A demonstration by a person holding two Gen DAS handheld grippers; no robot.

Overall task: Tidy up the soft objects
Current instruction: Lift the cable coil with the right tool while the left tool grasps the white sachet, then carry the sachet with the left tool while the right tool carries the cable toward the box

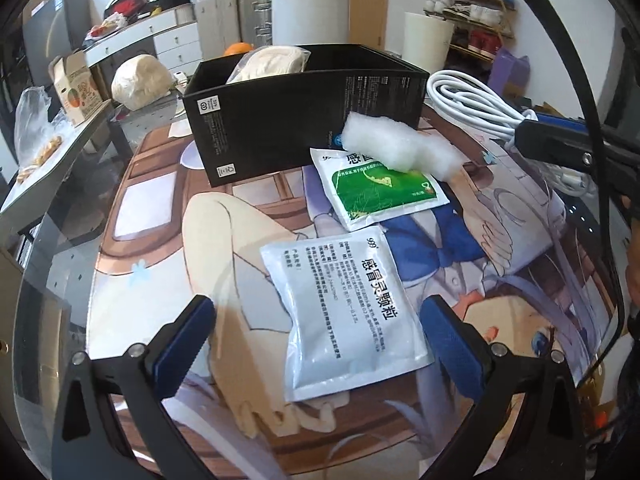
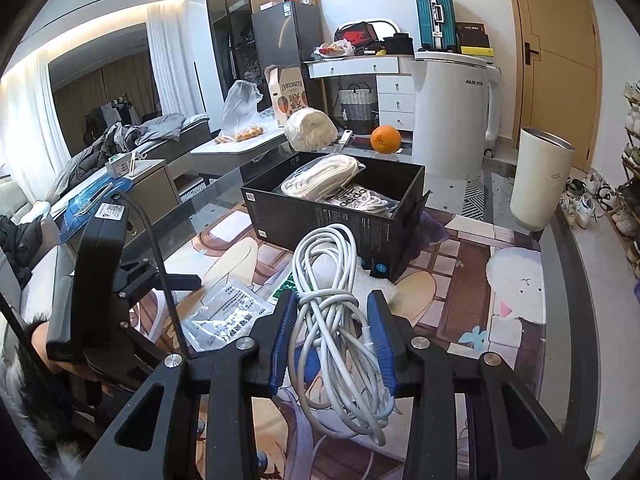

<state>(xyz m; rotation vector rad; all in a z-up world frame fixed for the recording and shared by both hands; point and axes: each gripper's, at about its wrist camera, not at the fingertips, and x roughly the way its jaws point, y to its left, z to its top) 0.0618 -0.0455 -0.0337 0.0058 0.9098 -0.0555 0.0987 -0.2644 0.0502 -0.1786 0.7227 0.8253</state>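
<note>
My right gripper [image 2: 332,332] is shut on a bundled white cable [image 2: 332,280] and holds it above the mat, in front of the black box [image 2: 340,220]; the cable also shows in the left wrist view [image 1: 472,100]. The box holds bagged white items [image 2: 320,176]. My left gripper [image 1: 316,320] is open and empty, its jaws either side of a white medicine sachet [image 1: 344,312] lying on the mat. A green-and-white sachet [image 1: 380,192] lies beyond it, with a tuft of white cotton [image 1: 396,146] on top, next to the box [image 1: 280,120].
A printed mat [image 1: 180,248] covers the glass table. An orange [image 2: 385,139] and a white cloth bundle [image 2: 310,128] sit behind the box. A white cylinder bin [image 2: 540,176] stands at the right. A side table with a bag [image 1: 28,120] is left.
</note>
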